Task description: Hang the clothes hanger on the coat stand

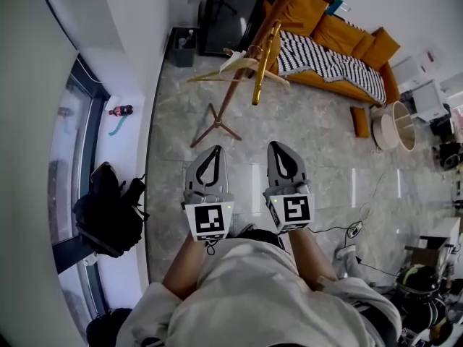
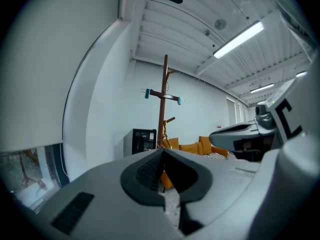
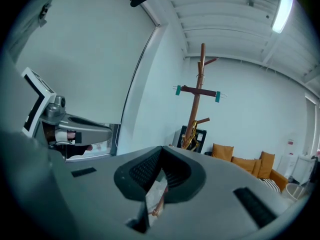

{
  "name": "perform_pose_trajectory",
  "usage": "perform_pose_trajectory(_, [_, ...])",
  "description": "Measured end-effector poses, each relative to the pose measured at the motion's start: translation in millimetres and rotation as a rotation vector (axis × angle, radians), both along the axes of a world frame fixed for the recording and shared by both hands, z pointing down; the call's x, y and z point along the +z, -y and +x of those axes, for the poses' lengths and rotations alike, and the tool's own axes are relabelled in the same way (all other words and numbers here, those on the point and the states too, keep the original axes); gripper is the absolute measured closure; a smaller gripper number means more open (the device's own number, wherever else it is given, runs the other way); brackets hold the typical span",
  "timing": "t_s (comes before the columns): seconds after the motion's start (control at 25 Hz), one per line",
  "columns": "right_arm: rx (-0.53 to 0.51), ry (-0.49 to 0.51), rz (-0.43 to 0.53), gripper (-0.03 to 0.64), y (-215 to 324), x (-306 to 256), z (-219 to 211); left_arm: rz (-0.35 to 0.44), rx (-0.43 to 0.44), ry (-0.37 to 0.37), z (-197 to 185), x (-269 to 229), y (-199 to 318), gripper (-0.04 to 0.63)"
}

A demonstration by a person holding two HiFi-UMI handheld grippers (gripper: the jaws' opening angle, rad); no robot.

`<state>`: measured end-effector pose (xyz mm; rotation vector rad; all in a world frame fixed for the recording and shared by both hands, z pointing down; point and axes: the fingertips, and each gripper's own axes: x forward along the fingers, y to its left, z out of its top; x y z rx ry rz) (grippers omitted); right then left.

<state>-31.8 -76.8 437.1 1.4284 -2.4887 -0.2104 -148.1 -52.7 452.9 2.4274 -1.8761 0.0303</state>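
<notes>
Left claw [image 1: 212,151] and right claw [image 1: 281,148] both clenched, empty; coat stand [image 1: 233,89] upright dead ahead, well apart; clothes hanger [image 1: 235,64] seemingly on it already.

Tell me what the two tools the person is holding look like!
The left tool and the right tool are both grey and pointed, with black ridged pads inside. Each has a white cube at the back, printed with black square markers. The person wears a pale, loose top.
</notes>
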Motion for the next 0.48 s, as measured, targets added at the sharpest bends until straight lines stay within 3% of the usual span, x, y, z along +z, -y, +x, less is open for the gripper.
perform_pose_trajectory(0.48, [0.017, 0.087, 0.127, 0.612, -40, -74, 86, 0.066, -0.017, 0.021, 72, -45, -33, 0.584])
